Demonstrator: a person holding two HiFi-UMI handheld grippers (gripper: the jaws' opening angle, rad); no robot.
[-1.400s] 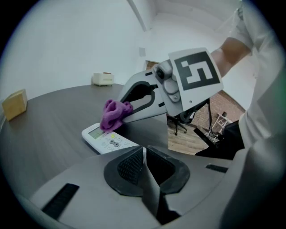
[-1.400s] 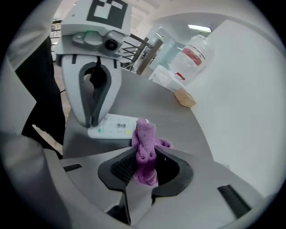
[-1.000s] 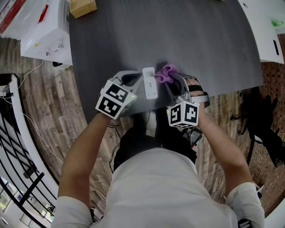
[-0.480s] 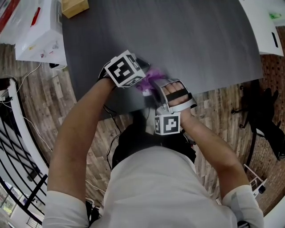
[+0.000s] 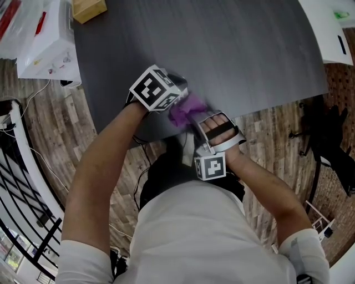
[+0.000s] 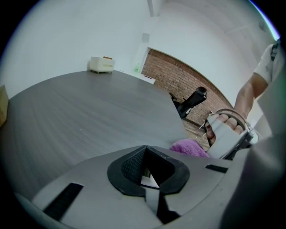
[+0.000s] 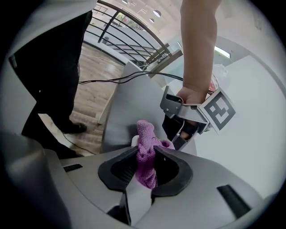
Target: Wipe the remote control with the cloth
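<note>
In the head view the purple cloth [image 5: 186, 111] is bunched at the table's near edge, between the two grippers. My right gripper [image 7: 145, 172] is shut on the cloth [image 7: 146, 156], which sticks up out of its jaws. A small white end, probably the remote control [image 7: 133, 141], shows just left of the cloth in the right gripper view. From above the remote is hidden under the cloth and grippers. My left gripper [image 5: 176, 102] points down at that spot, right beside the cloth. Its jaws [image 6: 149, 172] are shut, with only a white sliver showing in the gap.
The dark grey table [image 5: 233, 50] stretches away beyond the grippers. A cardboard box [image 5: 89, 8] sits at its far left corner and a white box [image 5: 47, 52] stands beside the table. Wooden floor, cables and the person's legs lie below the near edge.
The left gripper swung up and over from the remote's left side. The right gripper brought the cloth left and nearer the edge. The remote, plainly seen a second ago, is now covered.
</note>
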